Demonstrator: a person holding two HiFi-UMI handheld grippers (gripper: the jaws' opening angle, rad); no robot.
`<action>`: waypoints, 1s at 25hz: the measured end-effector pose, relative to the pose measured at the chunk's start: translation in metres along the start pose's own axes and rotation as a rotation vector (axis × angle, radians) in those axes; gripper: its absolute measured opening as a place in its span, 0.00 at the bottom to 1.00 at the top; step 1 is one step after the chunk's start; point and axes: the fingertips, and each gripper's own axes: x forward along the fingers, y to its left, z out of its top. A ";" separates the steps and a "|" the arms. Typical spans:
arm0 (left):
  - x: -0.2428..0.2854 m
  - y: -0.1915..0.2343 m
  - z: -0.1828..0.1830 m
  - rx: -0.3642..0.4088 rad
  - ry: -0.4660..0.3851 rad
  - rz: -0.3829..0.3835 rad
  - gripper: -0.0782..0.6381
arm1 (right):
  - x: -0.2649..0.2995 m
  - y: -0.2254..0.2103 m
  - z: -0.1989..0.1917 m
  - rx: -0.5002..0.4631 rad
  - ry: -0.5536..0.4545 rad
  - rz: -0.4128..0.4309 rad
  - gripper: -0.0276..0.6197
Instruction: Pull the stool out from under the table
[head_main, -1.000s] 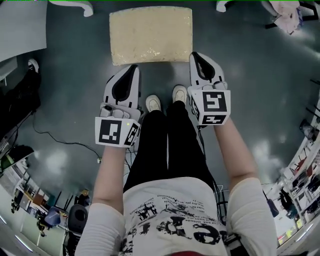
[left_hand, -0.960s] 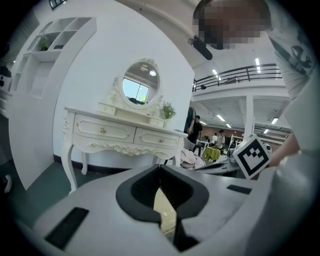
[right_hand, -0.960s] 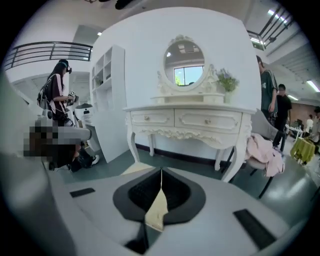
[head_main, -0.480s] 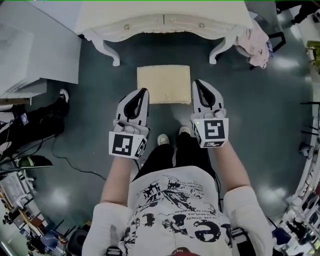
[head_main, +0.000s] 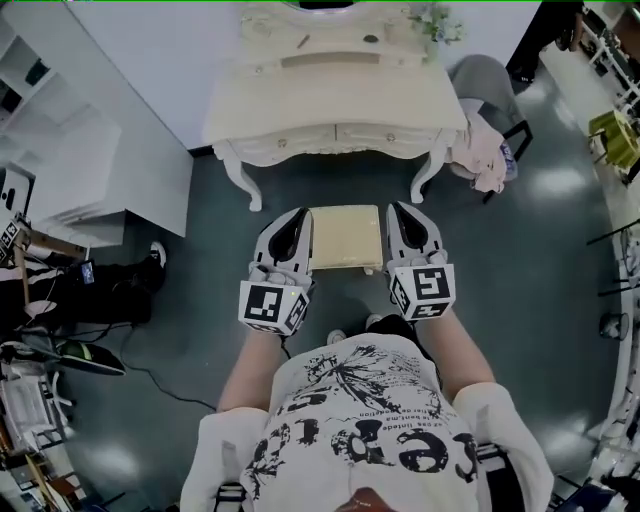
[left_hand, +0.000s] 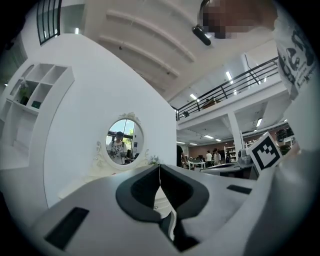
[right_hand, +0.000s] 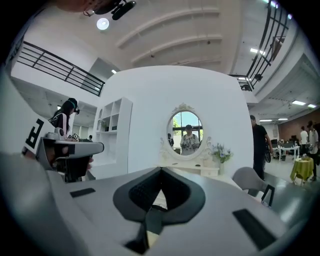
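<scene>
We cannot see the legs of the stool. It stands on the dark floor just before the white table, between our left gripper and right gripper, both pinched shut, holding nothing.

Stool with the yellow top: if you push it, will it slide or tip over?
The stool would probably slide, since the floor looks smooth and shiny. Its top looks wide and flat, so it likely stays upright rather than tipping. Its legs are hidden from above, so that part is a guess.
</scene>
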 end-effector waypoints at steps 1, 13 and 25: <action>-0.004 0.000 0.005 0.005 0.003 0.002 0.14 | -0.004 0.004 0.006 -0.003 -0.006 -0.001 0.07; -0.018 -0.002 0.032 0.083 -0.002 0.003 0.14 | -0.024 0.011 0.033 -0.030 -0.055 0.004 0.07; -0.022 0.000 0.024 0.088 0.029 0.005 0.14 | -0.022 0.027 0.023 -0.052 -0.030 0.021 0.07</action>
